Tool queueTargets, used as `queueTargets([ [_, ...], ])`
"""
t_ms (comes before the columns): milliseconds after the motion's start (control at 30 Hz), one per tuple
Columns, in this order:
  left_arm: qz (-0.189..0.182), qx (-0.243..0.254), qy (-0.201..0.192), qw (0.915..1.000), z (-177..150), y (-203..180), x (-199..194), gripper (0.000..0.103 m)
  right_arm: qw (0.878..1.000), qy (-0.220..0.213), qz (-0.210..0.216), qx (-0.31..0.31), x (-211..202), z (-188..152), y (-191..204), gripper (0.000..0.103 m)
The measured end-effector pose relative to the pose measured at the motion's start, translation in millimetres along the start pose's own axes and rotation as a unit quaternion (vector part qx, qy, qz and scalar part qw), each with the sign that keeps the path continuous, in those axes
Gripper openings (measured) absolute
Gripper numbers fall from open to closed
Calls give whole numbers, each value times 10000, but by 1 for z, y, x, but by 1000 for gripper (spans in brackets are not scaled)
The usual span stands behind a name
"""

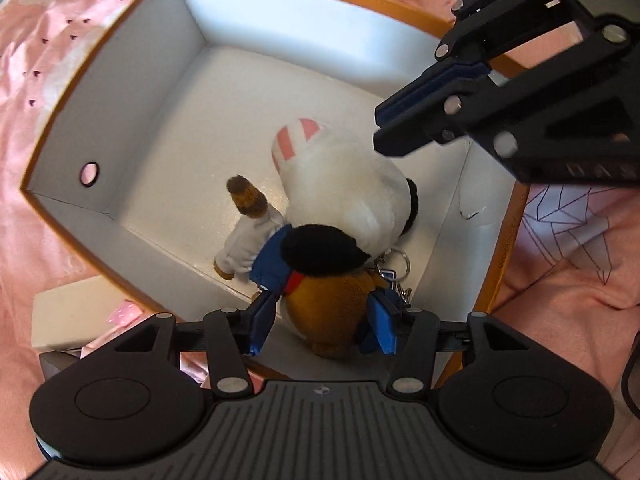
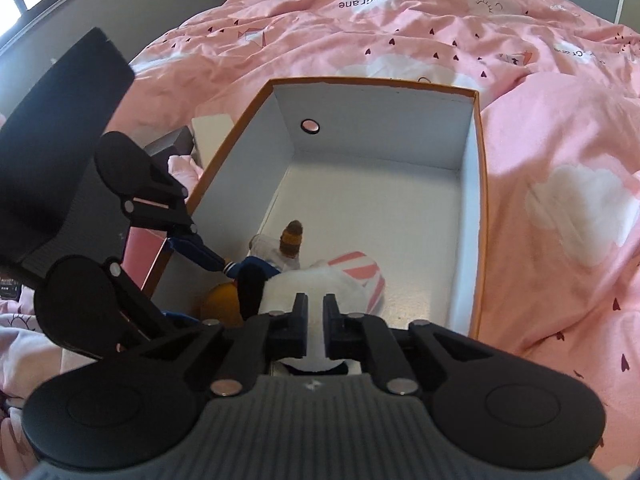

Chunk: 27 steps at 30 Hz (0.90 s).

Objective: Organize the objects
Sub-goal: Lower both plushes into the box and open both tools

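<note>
An orange-rimmed white box lies on the bed; it also shows in the right wrist view. Inside lie a white plush toy with pink stripes and a brown bear keychain doll in blue and white clothes. My left gripper has its blue pads on either side of the bear's brown head, inside the box at its near wall. My right gripper hovers over the white plush, jaws nearly together with nothing between them; it shows in the left wrist view.
The pink bedsheet surrounds the box. A white flat box lies beside the box at the left. A round hole pierces the box's end wall. A dark chair back stands left of the bed.
</note>
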<state>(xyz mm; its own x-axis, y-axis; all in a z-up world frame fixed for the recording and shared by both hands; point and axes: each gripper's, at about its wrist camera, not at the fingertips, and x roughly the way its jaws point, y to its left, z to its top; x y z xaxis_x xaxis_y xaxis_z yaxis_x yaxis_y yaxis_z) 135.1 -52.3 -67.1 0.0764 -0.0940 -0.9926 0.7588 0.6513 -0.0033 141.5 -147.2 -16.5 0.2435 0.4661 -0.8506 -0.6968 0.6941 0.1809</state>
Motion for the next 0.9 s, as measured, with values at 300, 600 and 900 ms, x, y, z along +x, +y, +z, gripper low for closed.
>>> queueTargets([
  [300, -244, -171, -199, 9994, -17, 6, 3, 55, 9959, -150, 229, -864, 20, 6, 30, 34],
  [600, -255, -118, -460, 9985, -50, 3, -9, 54, 9951, 116, 270, -945, 52, 15, 36, 6],
  [900, -277, -127, -555, 9980, -46, 4, -2, 54, 9961, -73, 380, -795, 7, 14, 24, 0],
])
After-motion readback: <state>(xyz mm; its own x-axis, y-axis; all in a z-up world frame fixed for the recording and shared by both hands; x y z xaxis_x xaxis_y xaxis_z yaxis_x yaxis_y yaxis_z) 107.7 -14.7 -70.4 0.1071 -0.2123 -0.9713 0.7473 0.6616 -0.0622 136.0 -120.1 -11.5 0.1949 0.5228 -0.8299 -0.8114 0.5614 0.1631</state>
